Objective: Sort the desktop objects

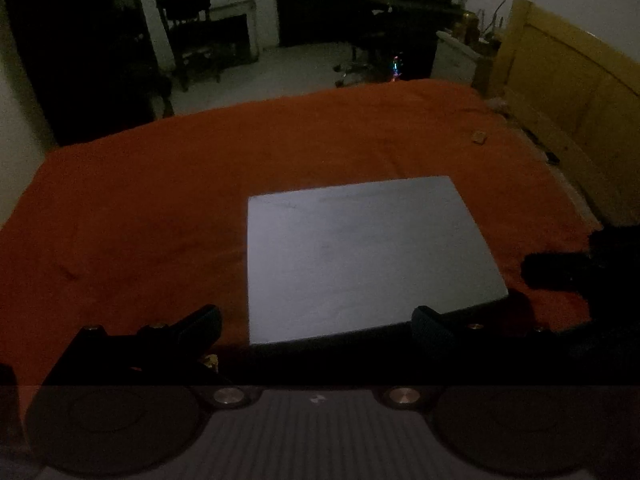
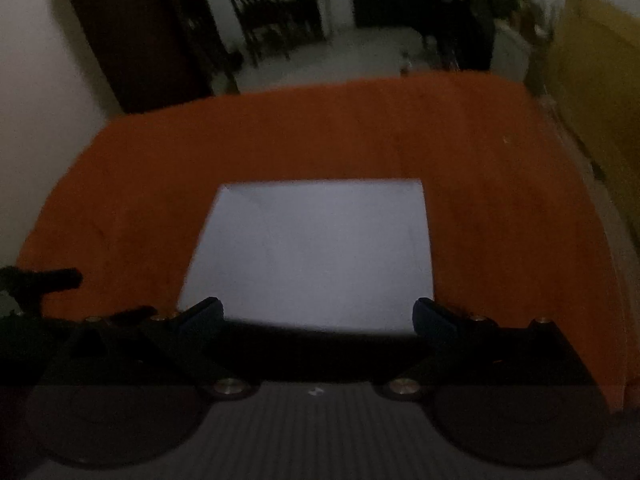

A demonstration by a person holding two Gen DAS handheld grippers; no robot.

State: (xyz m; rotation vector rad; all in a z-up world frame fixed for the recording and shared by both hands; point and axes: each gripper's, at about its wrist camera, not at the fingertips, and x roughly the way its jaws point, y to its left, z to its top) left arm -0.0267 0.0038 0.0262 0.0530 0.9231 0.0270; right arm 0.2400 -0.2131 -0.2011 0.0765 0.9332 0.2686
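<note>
Plainly, we hold both grippers with jaws spread wide and empty above the orange cloth [image 1: 160,200]. Ahead of our left gripper [image 1: 316,322] the grey flat board [image 1: 360,256] lies on the cloth, its near edge reaching between the fingertips, shifted rightward. From our right gripper [image 2: 318,314] the board [image 2: 312,252] sits centred between the jaws, near edge just beyond the tips.

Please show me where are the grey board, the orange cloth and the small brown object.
grey board [image 1: 360,256]: left wrist view, top face.
orange cloth [image 1: 160,200]: left wrist view, bare part.
small brown object [image 1: 479,136]: left wrist view, its middle.
</note>
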